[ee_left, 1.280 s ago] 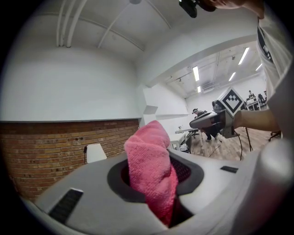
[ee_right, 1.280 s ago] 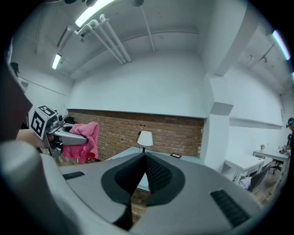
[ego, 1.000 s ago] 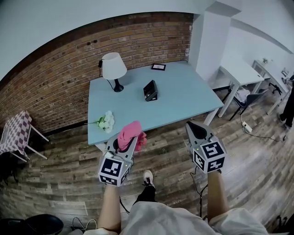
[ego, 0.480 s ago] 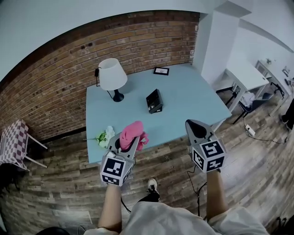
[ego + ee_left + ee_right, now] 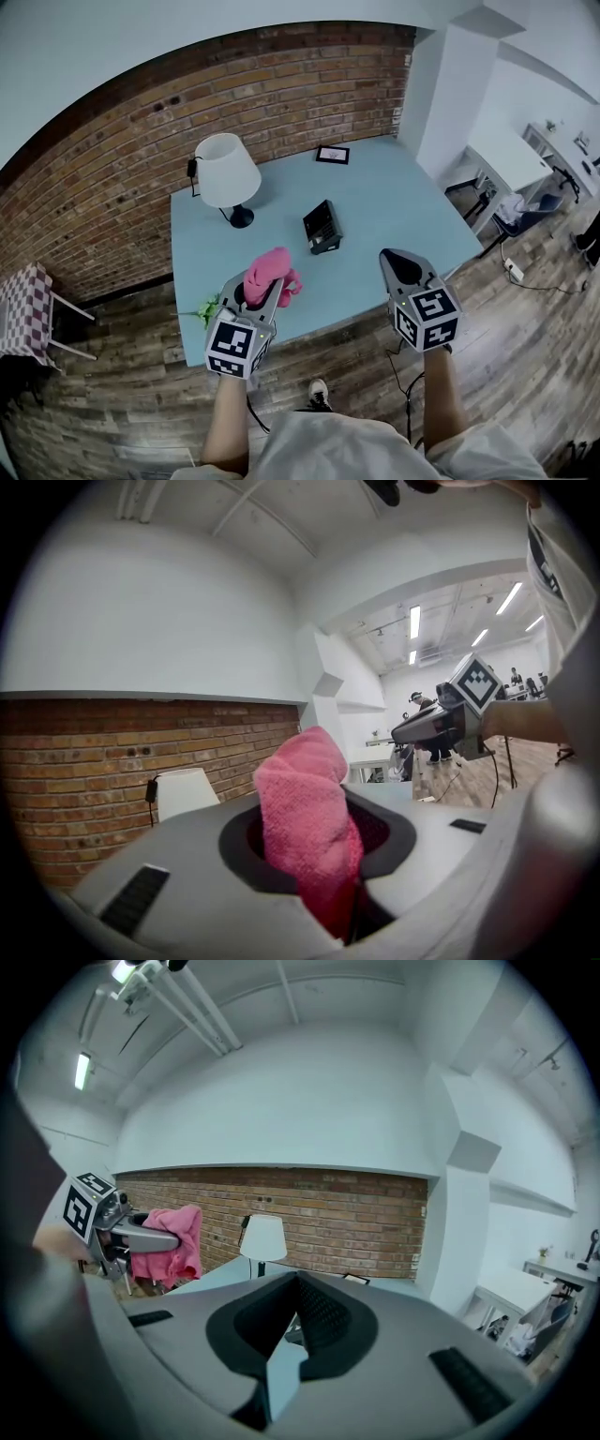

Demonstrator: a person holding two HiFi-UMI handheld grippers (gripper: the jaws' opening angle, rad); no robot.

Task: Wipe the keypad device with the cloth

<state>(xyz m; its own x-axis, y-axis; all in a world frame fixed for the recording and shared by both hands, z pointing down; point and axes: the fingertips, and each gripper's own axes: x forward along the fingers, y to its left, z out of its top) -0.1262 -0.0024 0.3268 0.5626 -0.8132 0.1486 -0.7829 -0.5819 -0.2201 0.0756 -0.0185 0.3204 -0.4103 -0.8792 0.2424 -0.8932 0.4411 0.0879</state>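
Overhead, a pale blue worktop (image 5: 394, 211) stood against a curved-looking red brick wall (image 5: 131, 122) in a room floored with weathered wooden planks (image 5: 122, 375). A black keypad device (image 5: 322, 228) sat near the middle of the worktop, tilted up on its stand, well apart from both claws. Behind it, close to the wall, lay a small framed picture (image 5: 332, 154). A white-shaded lamp (image 5: 225, 173) on a dark base stood at the far left corner, and a sprig of white flowers (image 5: 208, 307) lay at the near left edge.

The left claw (image 5: 255, 292) hovered over the near edge of the worktop, its jaws closed on a pink cloth (image 5: 269, 272) that bunched up and spilled over the tips. The left gripper view showed the cloth filling the gap between the jaws. The right claw (image 5: 401, 265) hung level with it to the right, above the worktop's near edge, jaws drawn all but together on nothing. Only a thin sliver of blue showed between them in the right gripper view.

A white column (image 5: 450, 94) rose at the worktop's far right corner. Beyond it ran white desks (image 5: 511, 150) with a chair (image 5: 525, 204) tucked beside them, and a cable (image 5: 539, 279) trailed across the floor. At far left stood a small table with a chequered covering (image 5: 19, 300). The person's bare forearms and one shoe (image 5: 319, 389) showed at the bottom of the head view.
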